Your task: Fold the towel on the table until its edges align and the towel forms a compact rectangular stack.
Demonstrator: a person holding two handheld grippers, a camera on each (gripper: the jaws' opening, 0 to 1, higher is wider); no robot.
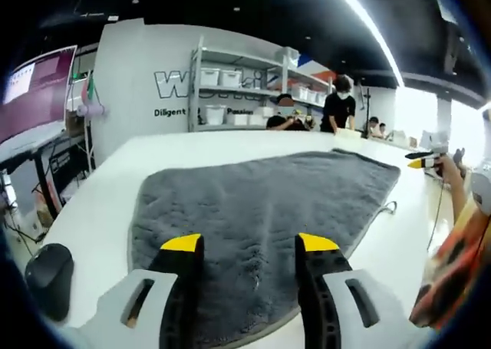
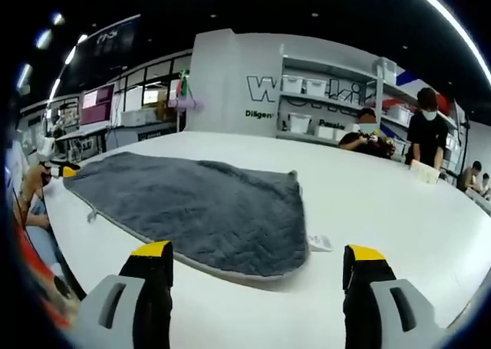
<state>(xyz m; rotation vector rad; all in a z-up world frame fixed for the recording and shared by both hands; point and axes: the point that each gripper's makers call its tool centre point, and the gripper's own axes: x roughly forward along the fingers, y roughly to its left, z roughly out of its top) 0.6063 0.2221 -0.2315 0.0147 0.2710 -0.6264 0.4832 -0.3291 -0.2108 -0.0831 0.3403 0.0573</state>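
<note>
Both tools are hanging released, jaws spread: the left tool (image 1: pixel 249 245) over the towel's near edge, the right tool (image 2: pixel 257 253) beside its corner. Grey towel (image 1: pixel 265 199) is lying flat across the white desk (image 2: pixel 368 203).

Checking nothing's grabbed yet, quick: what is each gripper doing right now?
Left gripper: open, above the grey fluffy towel, holding nothing.
Right gripper: open, holding nothing.
</note>
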